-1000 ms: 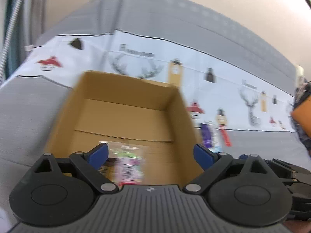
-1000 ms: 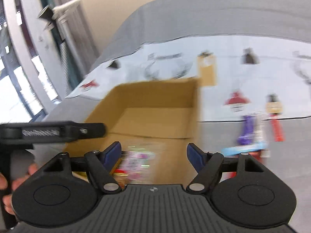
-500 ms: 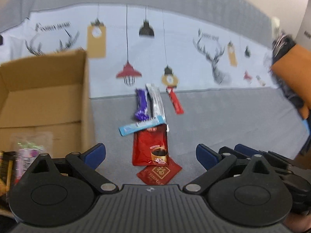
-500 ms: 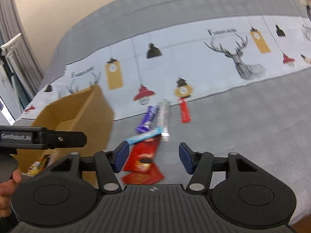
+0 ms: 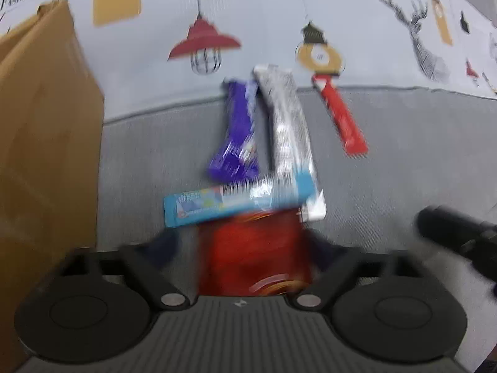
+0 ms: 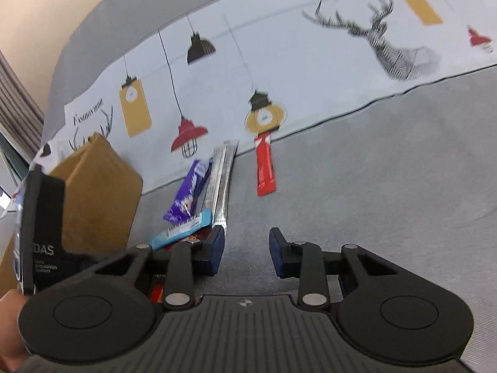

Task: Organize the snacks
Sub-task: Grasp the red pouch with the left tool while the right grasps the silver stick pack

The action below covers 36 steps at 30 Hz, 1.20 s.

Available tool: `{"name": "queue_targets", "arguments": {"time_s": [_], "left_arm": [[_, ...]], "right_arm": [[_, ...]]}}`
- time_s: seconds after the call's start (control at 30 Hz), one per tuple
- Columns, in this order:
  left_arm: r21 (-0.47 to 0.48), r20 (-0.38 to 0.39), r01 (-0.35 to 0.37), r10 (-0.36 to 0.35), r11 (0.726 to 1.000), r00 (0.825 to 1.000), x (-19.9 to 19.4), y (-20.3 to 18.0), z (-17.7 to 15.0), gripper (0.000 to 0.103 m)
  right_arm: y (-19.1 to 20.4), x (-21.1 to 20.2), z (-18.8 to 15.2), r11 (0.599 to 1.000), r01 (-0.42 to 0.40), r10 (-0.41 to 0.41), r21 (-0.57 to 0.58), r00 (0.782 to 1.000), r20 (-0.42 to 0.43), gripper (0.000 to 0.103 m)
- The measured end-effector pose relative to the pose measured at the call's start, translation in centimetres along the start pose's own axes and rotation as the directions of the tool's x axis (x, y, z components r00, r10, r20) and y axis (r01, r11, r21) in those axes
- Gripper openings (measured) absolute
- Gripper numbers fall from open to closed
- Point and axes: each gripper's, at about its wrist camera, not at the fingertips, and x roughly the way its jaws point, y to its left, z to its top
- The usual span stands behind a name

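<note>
Left gripper (image 5: 245,245) straddles red pouch (image 5: 253,248), jaws apart, blurred; contact unclear. Right gripper (image 6: 245,248) open, empty, over bare cloth. Remaining snacks clustered just beside cardboard box (image 5: 40,143), presumably for short transfers.

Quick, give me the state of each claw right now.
Left claw: open, straddling the red pouch, not shut on it.
Right claw: open, holding nothing, over the grey cloth.

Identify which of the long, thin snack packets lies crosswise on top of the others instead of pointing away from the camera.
The light blue packet. It lies sideways across the near ends of the purple bar and silver packet; the red stick lies apart, untouched.
</note>
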Motion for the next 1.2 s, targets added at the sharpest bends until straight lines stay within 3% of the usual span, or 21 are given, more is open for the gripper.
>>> {"name": "queue_targets", "arguments": {"time_s": [0.07, 0.13, 0.27, 0.47, 0.6, 0.67, 0.7, 0.73, 0.97, 1.1, 1.2], "left_arm": [[-0.071, -0.014, 0.035, -0.036, 0.997, 0.999, -0.1, 1.3, 1.1, 0.062], [-0.120, -0.022, 0.067, -0.070, 0.991, 0.997, -0.2, 2.5, 1.8, 0.059], [-0.168, -0.042, 0.064, -0.072, 0.984, 0.997, -0.7, 4.0, 1.7, 0.057], [-0.209, -0.055, 0.000, -0.012, 0.978, 0.998, -0.9, 4.9, 1.7, 0.057], [-0.200, -0.055, -0.017, 0.006, 0.980, 0.998, -0.6, 5.0, 1.5, 0.057], [-0.197, -0.048, 0.000, -0.010, 0.980, 0.999, -0.7, 5.0, 1.3, 0.057], [-0.203, -0.051, 0.001, -0.012, 0.979, 0.999, -1.0, 5.0, 1.1, 0.057], [-0.226, -0.075, -0.008, -0.009, 0.974, 0.997, -1.1, 5.0, 1.0, 0.057], [-0.239, -0.070, 0.066, -0.085, 0.969, 0.994, -2.9, 4.0, -0.1, 0.057], [-0.220, -0.058, 0.094, -0.109, 0.971, 0.992, -4.1, 2.6, -0.2, 0.057], [-0.199, -0.067, 0.088, -0.103, 0.976, 0.992, -4.2, 1.3, -0.4, 0.057]], "right_arm": [[0.1, 1.0, 0.2, 1.000, 0.003, -0.003, 0.015, 1.000, -0.004, 0.035], [0.5, 2.0, 0.6, 0.999, -0.018, 0.019, 0.029, 1.000, -0.022, 0.035], [2.3, 4.8, 1.6, 1.000, -0.024, 0.024, -0.003, 0.997, -0.075, 0.035], [3.4, 8.4, 2.4, 1.000, -0.014, 0.016, 0.022, 0.996, -0.088, 0.037], [3.6, 9.3, 2.1, 1.000, -0.005, 0.006, 0.011, 1.000, -0.024, 0.034], [4.3, 9.5, 2.0, 0.997, 0.028, -0.030, -0.069, 0.999, -0.026, 0.020], [4.8, 9.5, 1.9, 0.990, 0.049, -0.053, -0.133, 0.998, -0.026, 0.007], [5.1, 9.3, 1.7, 0.985, 0.045, -0.051, -0.165, 0.998, -0.032, 0.002], [3.0, 4.3, 0.8, 0.970, 0.086, -0.093, -0.227, 0.996, -0.017, 0.001], [0.3, -0.6, 0.3, 0.970, 0.121, -0.123, -0.210, 0.992, 0.007, 0.001], [-1.1, -3.0, -0.4, 0.972, 0.147, -0.153, -0.182, 0.988, -0.021, 0.001]]}}
